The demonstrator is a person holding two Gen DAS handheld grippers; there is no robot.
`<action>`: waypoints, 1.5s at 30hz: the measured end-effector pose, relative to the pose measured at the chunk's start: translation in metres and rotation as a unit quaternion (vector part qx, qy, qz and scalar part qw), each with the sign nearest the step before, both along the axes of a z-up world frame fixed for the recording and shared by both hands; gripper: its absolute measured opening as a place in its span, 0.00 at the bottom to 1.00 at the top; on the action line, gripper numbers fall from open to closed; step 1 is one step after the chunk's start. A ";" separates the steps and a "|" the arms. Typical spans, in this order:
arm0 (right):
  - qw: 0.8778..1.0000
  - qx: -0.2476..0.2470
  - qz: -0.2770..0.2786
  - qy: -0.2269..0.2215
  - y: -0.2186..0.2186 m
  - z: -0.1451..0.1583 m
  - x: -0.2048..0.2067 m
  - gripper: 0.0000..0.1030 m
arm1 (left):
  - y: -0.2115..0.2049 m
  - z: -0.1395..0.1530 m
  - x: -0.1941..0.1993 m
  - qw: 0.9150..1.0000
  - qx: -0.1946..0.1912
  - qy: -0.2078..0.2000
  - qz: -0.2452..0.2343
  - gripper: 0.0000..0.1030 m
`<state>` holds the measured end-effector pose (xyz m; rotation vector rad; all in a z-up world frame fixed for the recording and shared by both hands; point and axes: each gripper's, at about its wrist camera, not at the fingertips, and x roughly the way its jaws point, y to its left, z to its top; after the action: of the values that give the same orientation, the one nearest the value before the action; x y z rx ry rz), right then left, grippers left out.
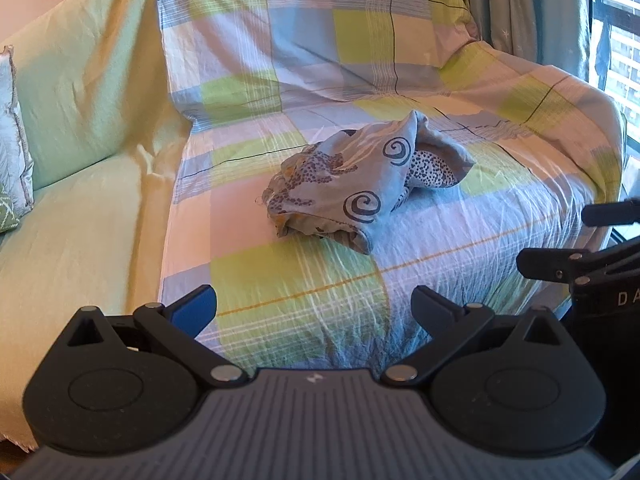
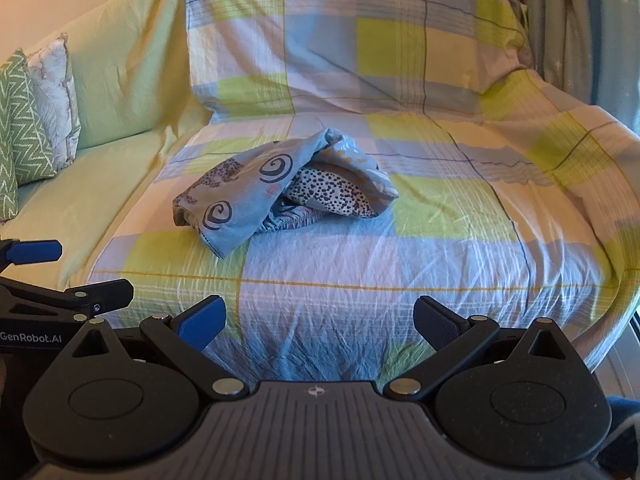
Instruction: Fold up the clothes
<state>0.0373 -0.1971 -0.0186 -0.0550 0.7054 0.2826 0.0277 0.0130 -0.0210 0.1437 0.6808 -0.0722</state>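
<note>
A crumpled blue-grey garment (image 1: 360, 184) with dark spirals and spotted patches lies in a heap on the plaid-covered sofa seat (image 1: 460, 248). It also shows in the right wrist view (image 2: 280, 192). My left gripper (image 1: 314, 308) is open and empty, held back from the heap, above the seat's front. My right gripper (image 2: 320, 322) is open and empty, also short of the garment. The right gripper shows at the right edge of the left wrist view (image 1: 580, 236); the left gripper shows at the left edge of the right wrist view (image 2: 60, 272).
A plaid sheet covers the sofa seat and backrest (image 2: 360, 40). A plain green cover (image 1: 80, 200) lies over the sofa's left part. Patterned cushions (image 2: 28, 128) stand at the far left. Curtains (image 1: 520, 0) and a window (image 1: 620, 40) are at the right.
</note>
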 end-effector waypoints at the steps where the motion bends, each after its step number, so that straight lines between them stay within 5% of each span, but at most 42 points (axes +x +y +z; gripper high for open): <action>1: 1.000 -0.008 0.009 -0.005 0.003 0.000 0.001 1.00 | 0.001 0.000 0.003 1.000 0.007 -0.001 -0.007 0.99; 9: 0.996 -0.062 0.062 -0.035 0.022 -0.002 0.019 0.99 | 0.007 -0.005 0.028 0.999 0.014 0.006 -0.033 0.99; 24: 0.996 -0.061 0.058 -0.003 0.033 -0.019 0.071 0.99 | 0.028 -0.019 0.074 0.999 -0.022 0.040 -0.025 0.99; 35: 0.994 -0.073 0.083 -0.013 0.044 -0.014 0.095 0.99 | 0.028 -0.006 0.085 0.999 -0.018 0.038 -0.027 0.99; 45: 0.995 -0.047 0.090 0.024 0.037 -0.025 0.114 0.97 | 0.012 -0.012 0.092 0.999 -0.016 0.040 -0.033 0.99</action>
<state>0.1516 -0.1604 -0.0434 -0.2021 0.7625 0.4255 0.1198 0.0247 -0.0334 0.1329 0.7550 -0.1522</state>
